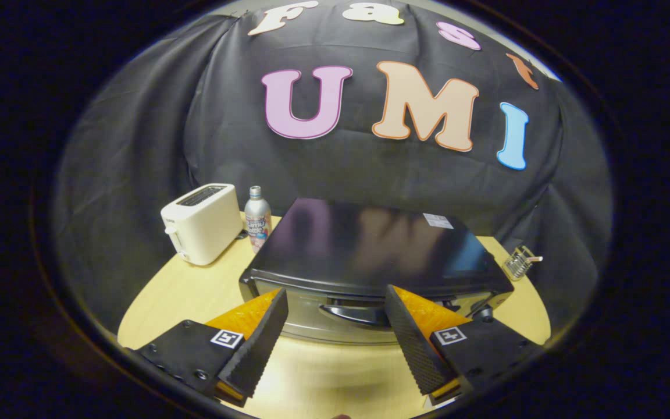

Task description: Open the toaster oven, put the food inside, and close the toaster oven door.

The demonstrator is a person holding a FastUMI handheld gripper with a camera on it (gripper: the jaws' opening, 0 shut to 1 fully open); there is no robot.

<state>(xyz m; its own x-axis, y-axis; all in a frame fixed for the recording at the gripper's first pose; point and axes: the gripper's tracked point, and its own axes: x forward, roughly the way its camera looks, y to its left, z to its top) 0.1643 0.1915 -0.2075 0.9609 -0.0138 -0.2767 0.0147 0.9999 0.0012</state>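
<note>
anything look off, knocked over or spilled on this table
Nothing stands out. The black toaster oven sits square on the round wooden table, door shut. The cream slot toaster and silver bottle stand upright behind it, and a small wire rack rests beside it. The gripper has its fingers open, facing the oven's door handle.

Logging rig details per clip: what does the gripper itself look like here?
The gripper has two wedge-shaped jaws with ribbed, finely textured inner faces. Each sits on a dark block that carries a small square black-and-white marker and a few screw holes. The jaws stand open, before the toaster oven door handle.
</note>
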